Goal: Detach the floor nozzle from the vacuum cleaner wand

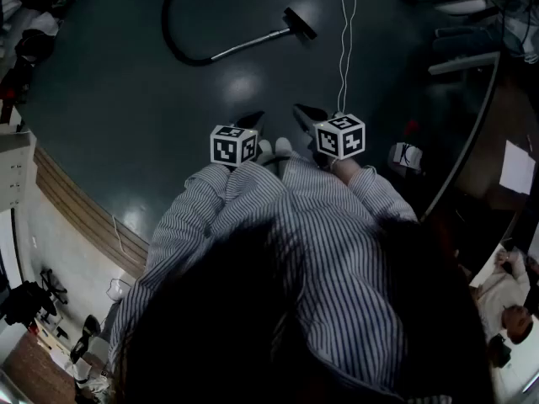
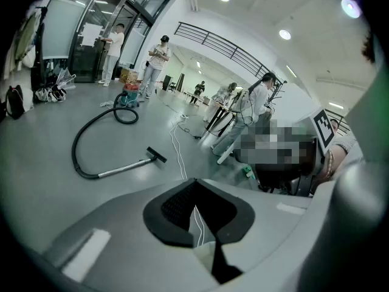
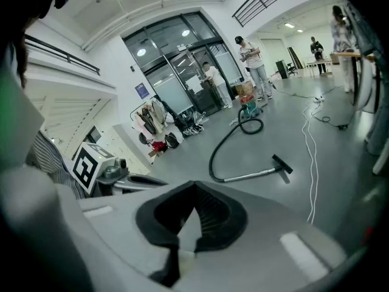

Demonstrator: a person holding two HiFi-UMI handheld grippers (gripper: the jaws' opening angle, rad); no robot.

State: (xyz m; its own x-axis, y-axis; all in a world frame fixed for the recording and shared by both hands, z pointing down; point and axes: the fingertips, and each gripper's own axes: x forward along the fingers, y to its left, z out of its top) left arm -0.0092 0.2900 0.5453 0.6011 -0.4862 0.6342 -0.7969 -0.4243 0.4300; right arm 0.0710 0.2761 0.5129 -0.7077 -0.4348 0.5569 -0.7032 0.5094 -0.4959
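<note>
Left hand-held gripper and right hand-held gripper, both pressed together and empty, face the floor nozzle, well ahead on the floor. Its wand trails off to the left. The right hand-held gripper looks the nearer.

Left gripper: held out low in front of the body, tilted forward and down, its marker cube on top.
Left jaws: closed tip to tip, empty.
Right gripper: level with the left one and just beside it, apart, tilted down the same way.
Right jaws: closed together, empty.
Arms: both in striped sleeves, elbows drawn in close to the torso, forearms reaching forward.
Right hand: only a little shows under its cube.
</note>
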